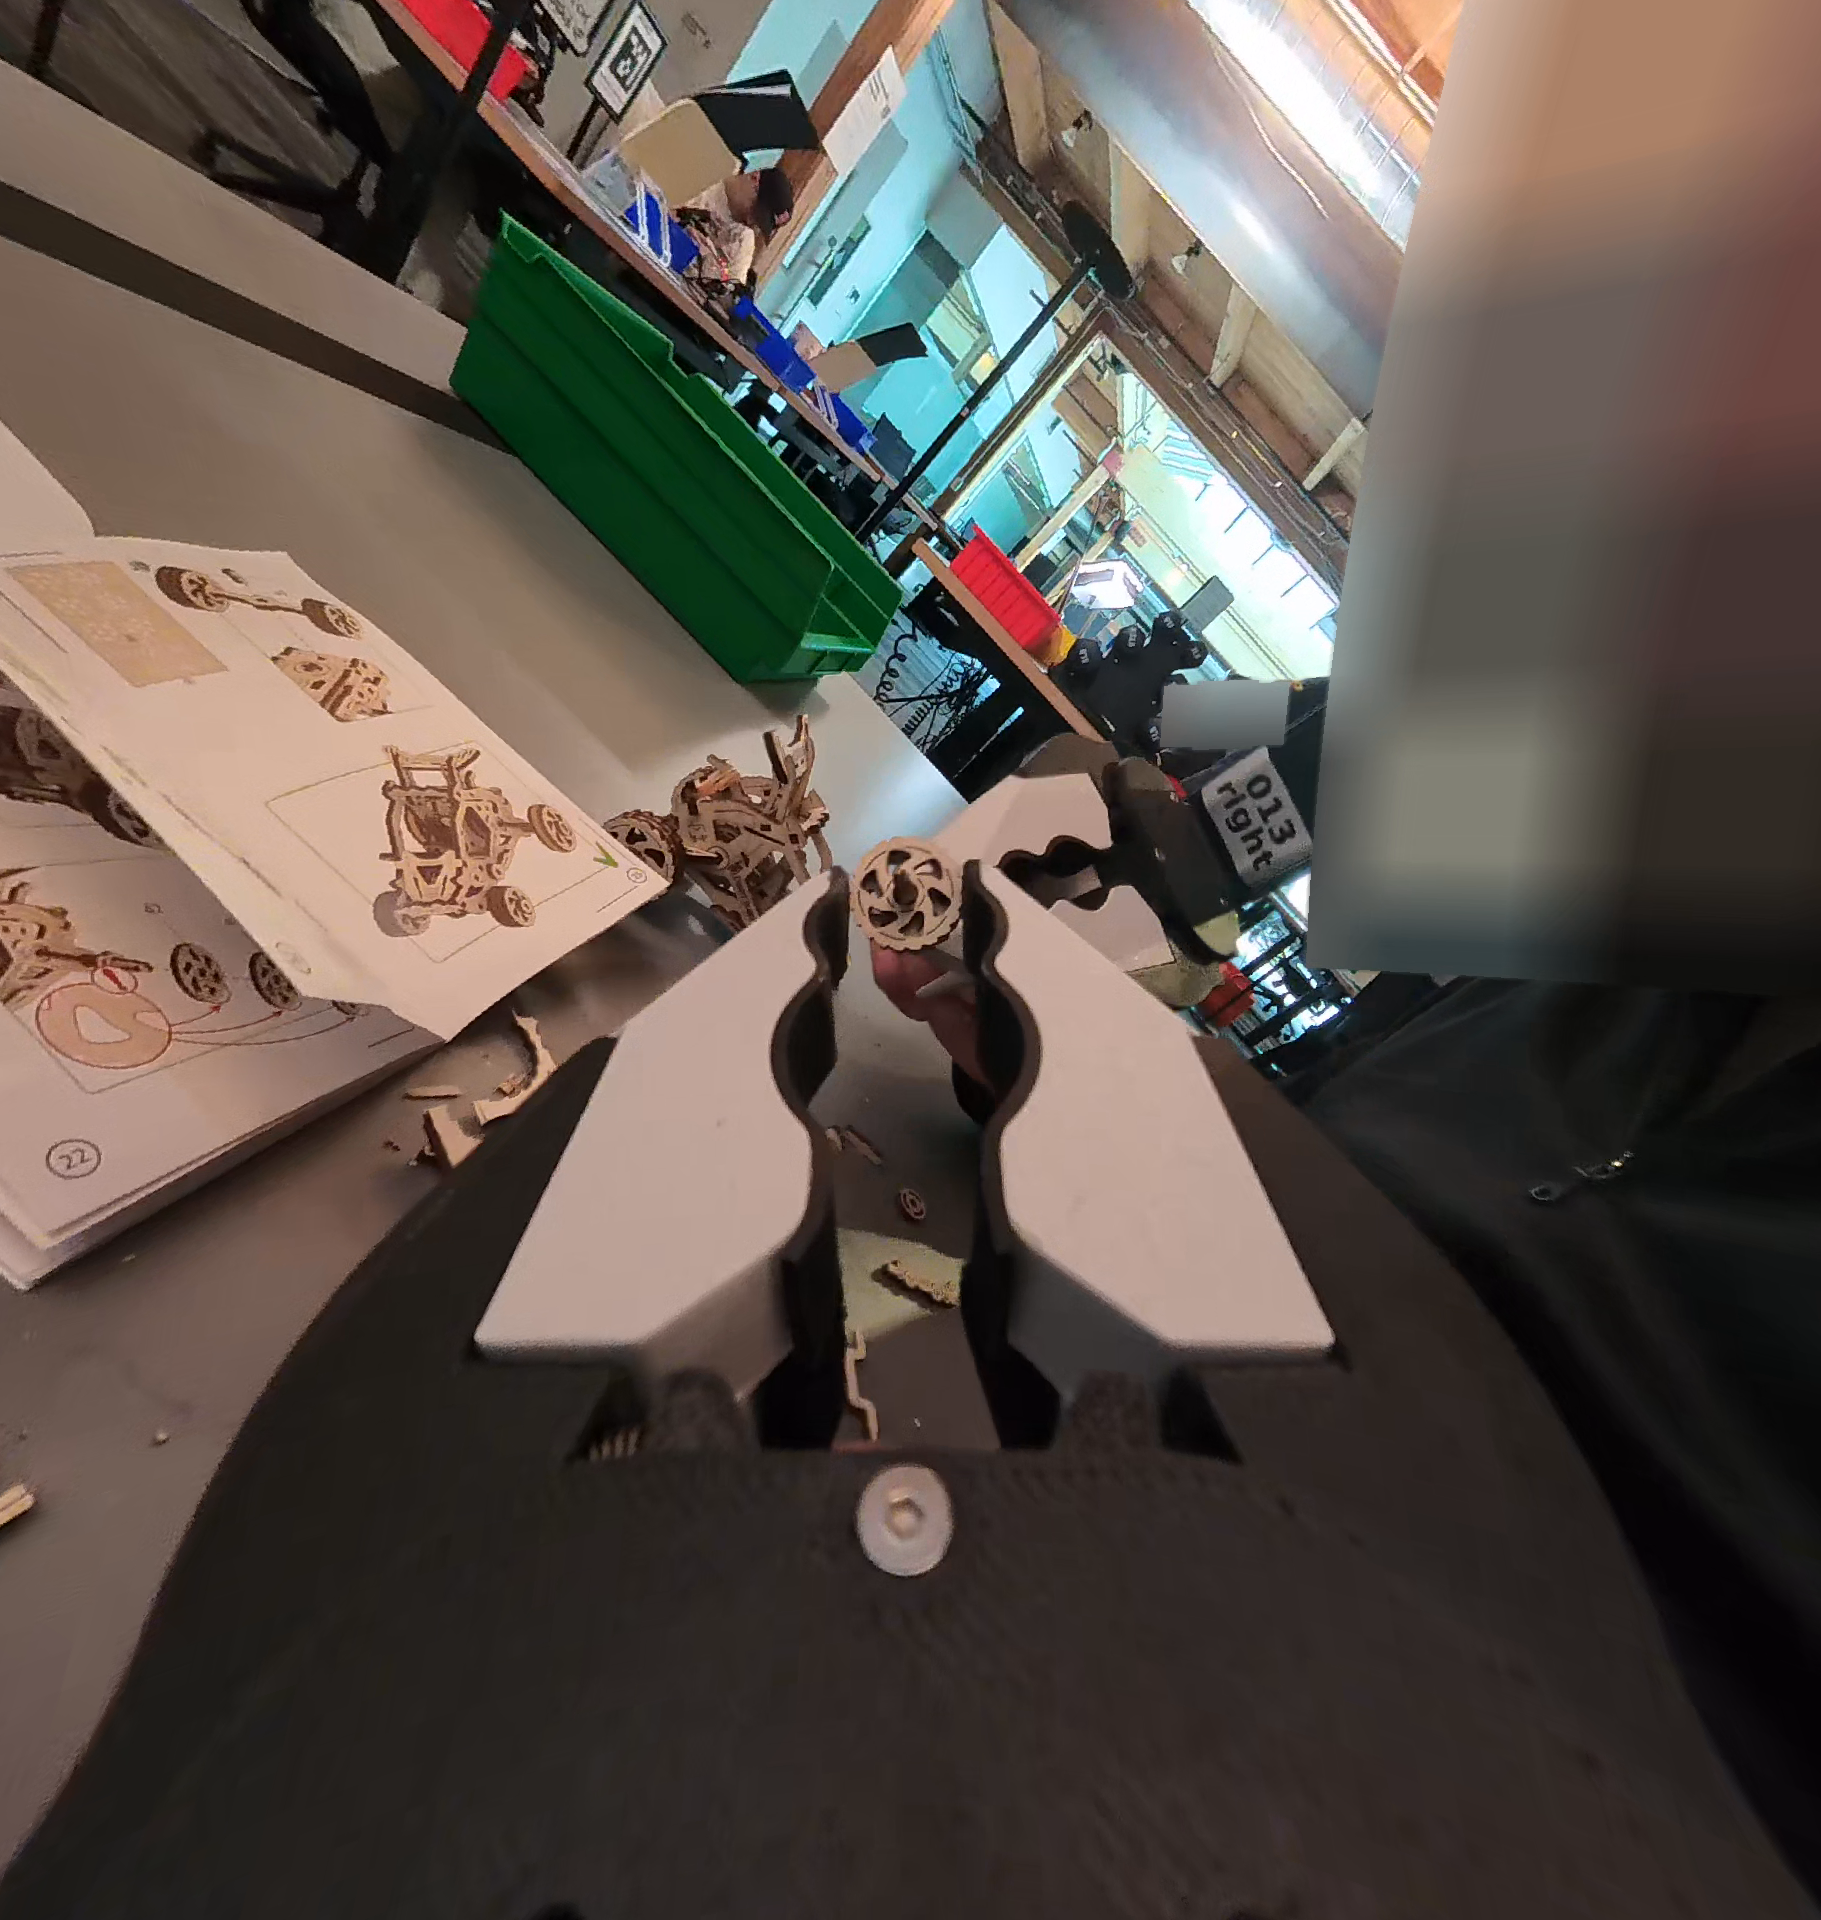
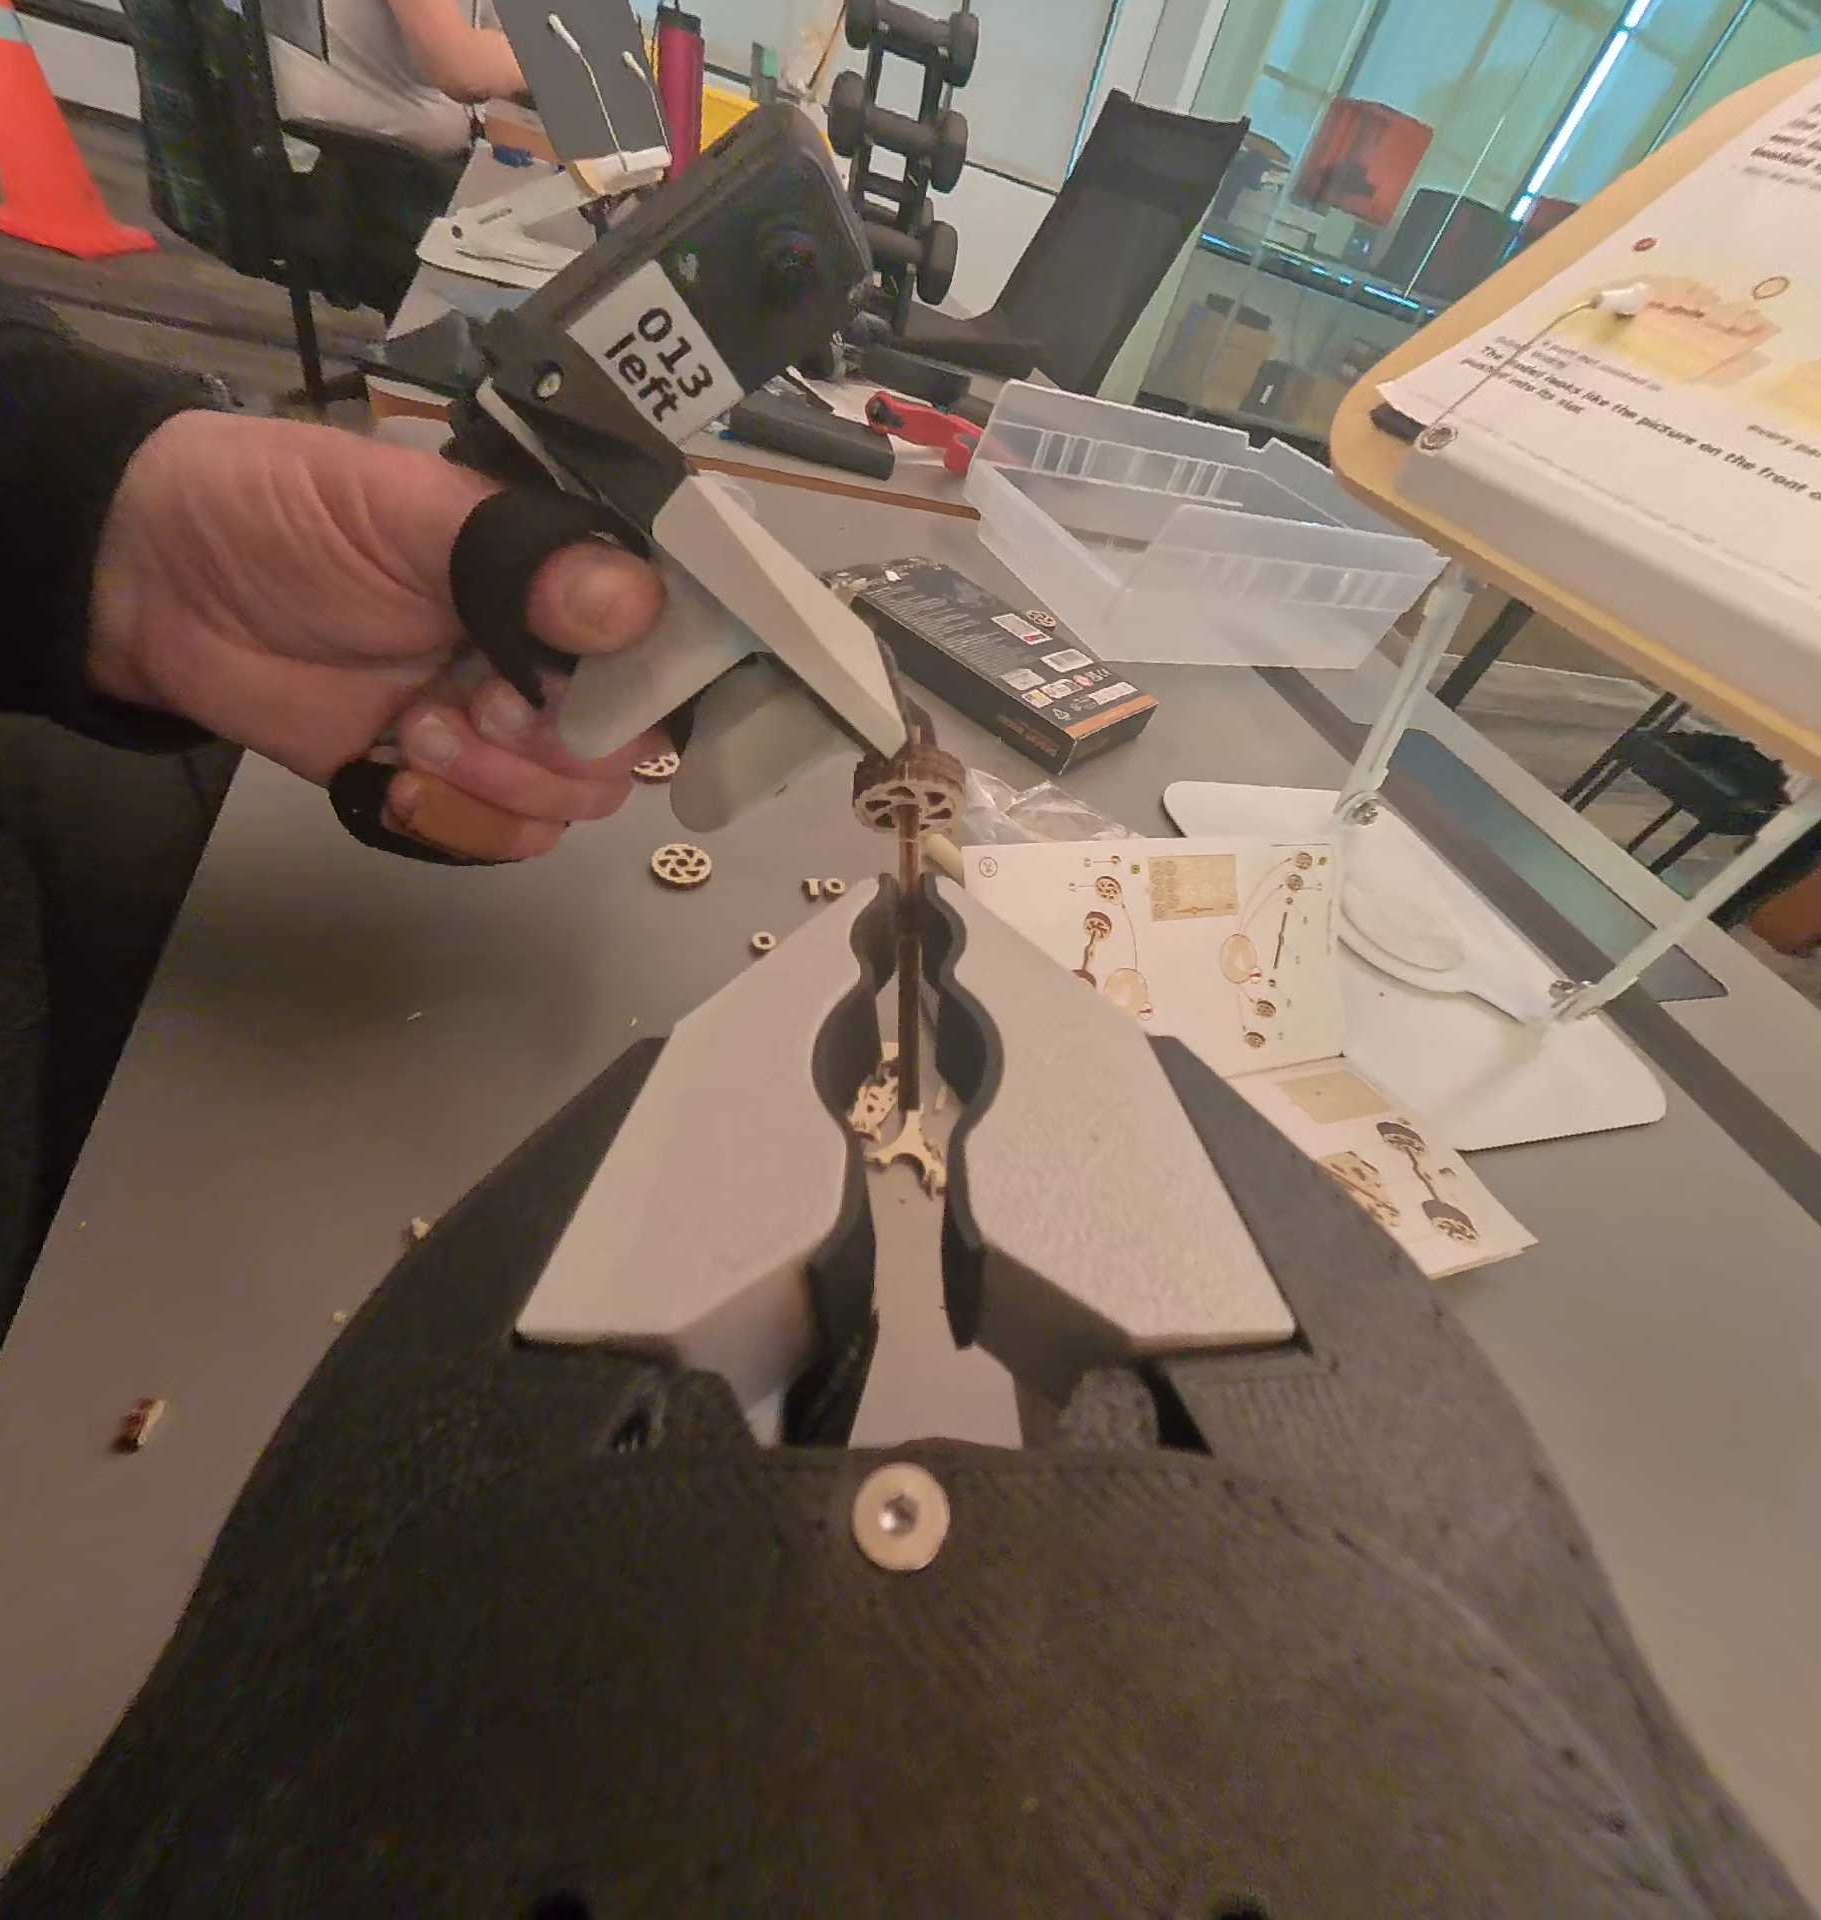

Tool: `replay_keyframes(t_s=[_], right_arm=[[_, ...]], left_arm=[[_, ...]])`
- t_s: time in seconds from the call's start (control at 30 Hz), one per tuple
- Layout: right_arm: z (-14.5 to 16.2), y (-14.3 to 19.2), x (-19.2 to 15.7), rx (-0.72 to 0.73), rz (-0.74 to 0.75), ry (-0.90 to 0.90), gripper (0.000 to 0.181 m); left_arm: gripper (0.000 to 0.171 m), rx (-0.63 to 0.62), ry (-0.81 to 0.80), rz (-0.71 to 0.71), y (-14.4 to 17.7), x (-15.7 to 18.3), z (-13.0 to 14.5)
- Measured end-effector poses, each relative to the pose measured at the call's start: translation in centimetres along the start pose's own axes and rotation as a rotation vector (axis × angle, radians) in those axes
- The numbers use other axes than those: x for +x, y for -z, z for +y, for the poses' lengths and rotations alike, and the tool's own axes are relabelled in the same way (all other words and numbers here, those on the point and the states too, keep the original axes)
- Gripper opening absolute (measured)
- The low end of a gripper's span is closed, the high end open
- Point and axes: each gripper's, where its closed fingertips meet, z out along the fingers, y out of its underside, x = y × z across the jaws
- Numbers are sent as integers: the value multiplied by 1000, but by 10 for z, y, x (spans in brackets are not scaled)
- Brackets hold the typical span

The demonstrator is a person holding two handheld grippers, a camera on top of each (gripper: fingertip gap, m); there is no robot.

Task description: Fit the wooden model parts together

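Note:
My left gripper is shut on a small wooden wheel, held by its toothed rim between the fingertips. In the right wrist view the same wheel sits on top of a thin dark wooden axle. My right gripper is shut on that axle, which stands upright between its pads. The left gripper, held in a hand, pinches the wheel from above. The right gripper shows just right of the wheel. A part-built wooden buggy stands on the grey table behind.
An open instruction booklet lies at left, stacked green bins beyond. Loose wooden wheels and scraps lie on the table. A black box, a clear plastic bin and a clipboard stand stand right. Both grippers' tips are close together, under 4 cm apart. Left tips and right tips are each some 15 cm from the part-built wooden buggy.

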Motion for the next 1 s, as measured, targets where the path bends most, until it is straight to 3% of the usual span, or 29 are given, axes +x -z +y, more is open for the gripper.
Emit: replay_keyframes(t_s=[0.3,0.43,0.7,0.83,1.0], right_arm=[[-4,0,-2,23,-17,-28,0],[-10,2,0,88,-85,-172,0],[-26,19,14,321,-333,-648,1],[-37,31,18,428,-405,-696,0],[-37,32,21,451,-421,-732,0]], left_arm=[[19,25,30,45,3,3,-2],[19,20,11,56,2,9,-6],[16,-5,-33,66,-10,23,-12],[16,-23,-121,54,-21,37,-18],[18,-47,-197,6,-26,40,-21]])
